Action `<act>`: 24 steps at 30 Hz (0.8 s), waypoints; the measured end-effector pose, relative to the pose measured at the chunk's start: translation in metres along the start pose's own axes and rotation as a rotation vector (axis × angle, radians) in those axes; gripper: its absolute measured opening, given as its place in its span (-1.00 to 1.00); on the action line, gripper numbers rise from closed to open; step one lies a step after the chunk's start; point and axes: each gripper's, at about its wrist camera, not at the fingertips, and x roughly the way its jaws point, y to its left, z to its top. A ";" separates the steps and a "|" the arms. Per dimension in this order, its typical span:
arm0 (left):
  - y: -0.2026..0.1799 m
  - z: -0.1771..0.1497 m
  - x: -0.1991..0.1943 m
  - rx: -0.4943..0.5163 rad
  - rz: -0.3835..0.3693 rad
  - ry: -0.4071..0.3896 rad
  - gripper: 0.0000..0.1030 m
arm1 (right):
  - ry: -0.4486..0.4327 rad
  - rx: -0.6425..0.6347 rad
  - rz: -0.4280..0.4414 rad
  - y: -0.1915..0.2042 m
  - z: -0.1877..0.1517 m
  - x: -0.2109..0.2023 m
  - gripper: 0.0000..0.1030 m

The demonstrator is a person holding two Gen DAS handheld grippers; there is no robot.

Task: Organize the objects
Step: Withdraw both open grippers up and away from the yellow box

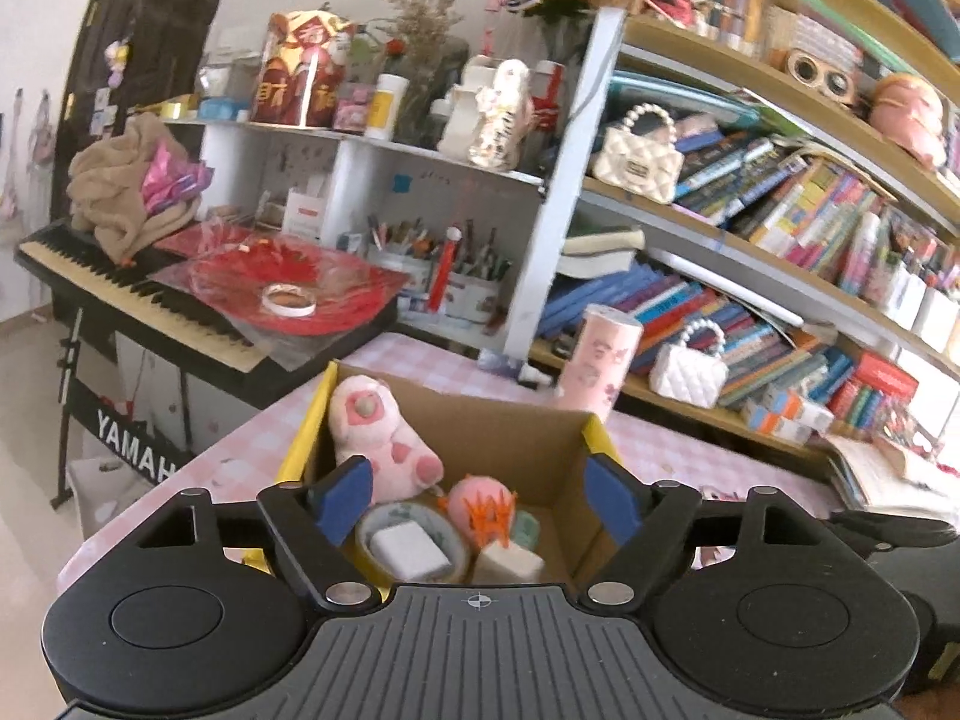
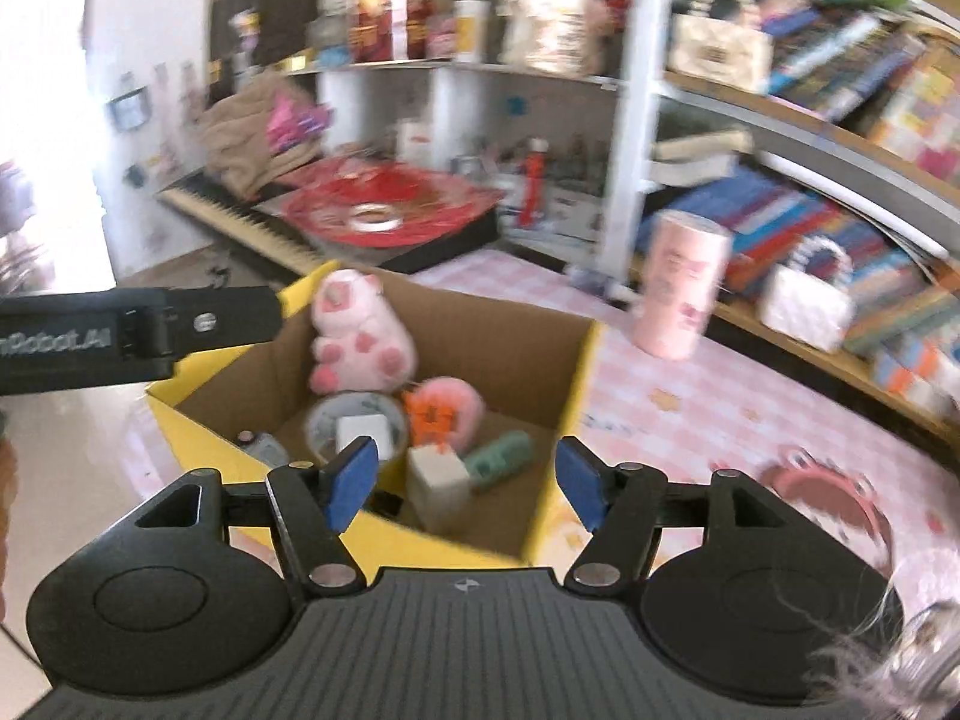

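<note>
An open cardboard box [image 1: 510, 420] with yellow flaps stands on the pink checked table; it also shows in the right wrist view [image 2: 510, 330]. Inside lie a pink plush pig [image 1: 378, 426] [image 2: 360, 336], a tape roll [image 1: 372, 525] [image 2: 354, 408] with a white block in it, a pink round toy with an orange clip [image 1: 486, 504] [image 2: 444, 405], a white cube [image 1: 507, 561] [image 2: 438, 477] and a green roll [image 2: 501, 456]. My left gripper [image 1: 480, 498] is open and empty above the box. My right gripper [image 2: 468, 483] is open and empty over the box's near edge.
A pink cylinder cup [image 1: 597, 360] [image 2: 684, 282] stands on the table behind the box. A round pink item [image 2: 834, 498] lies on the table at right. Bookshelves [image 1: 780, 228] fill the right; a keyboard [image 1: 138, 300] with red items is at left. The left gripper's body [image 2: 120, 330] shows beside the box.
</note>
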 end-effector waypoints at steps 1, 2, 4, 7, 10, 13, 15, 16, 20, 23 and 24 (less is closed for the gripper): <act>-0.002 -0.002 -0.004 0.009 -0.004 0.004 0.56 | 0.000 0.026 -0.027 -0.001 -0.004 -0.006 0.32; -0.004 -0.005 -0.009 0.017 -0.007 0.007 0.58 | 0.000 0.048 -0.052 -0.001 -0.009 -0.011 0.32; -0.008 -0.012 -0.017 0.040 -0.016 0.014 0.64 | 0.002 0.086 -0.099 -0.001 -0.019 -0.022 0.36; -0.015 -0.022 -0.030 0.086 -0.031 0.025 0.66 | 0.009 0.127 -0.164 0.002 -0.035 -0.037 0.44; -0.020 -0.033 -0.040 0.116 -0.033 0.042 0.69 | 0.019 0.157 -0.224 0.006 -0.052 -0.051 0.52; -0.021 -0.043 -0.050 0.133 -0.033 0.055 0.74 | 0.027 0.189 -0.274 0.011 -0.069 -0.064 0.58; -0.022 -0.051 -0.056 0.142 -0.028 0.066 0.74 | 0.029 0.213 -0.306 0.014 -0.079 -0.071 0.65; -0.022 -0.054 -0.057 0.146 -0.025 0.072 0.75 | 0.030 0.227 -0.325 0.015 -0.084 -0.075 0.70; -0.027 -0.071 -0.063 0.176 -0.005 0.115 0.77 | 0.048 0.276 -0.379 0.021 -0.101 -0.085 0.76; -0.033 -0.080 -0.066 0.205 -0.014 0.144 0.81 | 0.062 0.296 -0.427 0.024 -0.113 -0.094 0.90; -0.035 -0.082 -0.066 0.213 -0.020 0.151 0.84 | 0.067 0.302 -0.450 0.025 -0.117 -0.097 0.94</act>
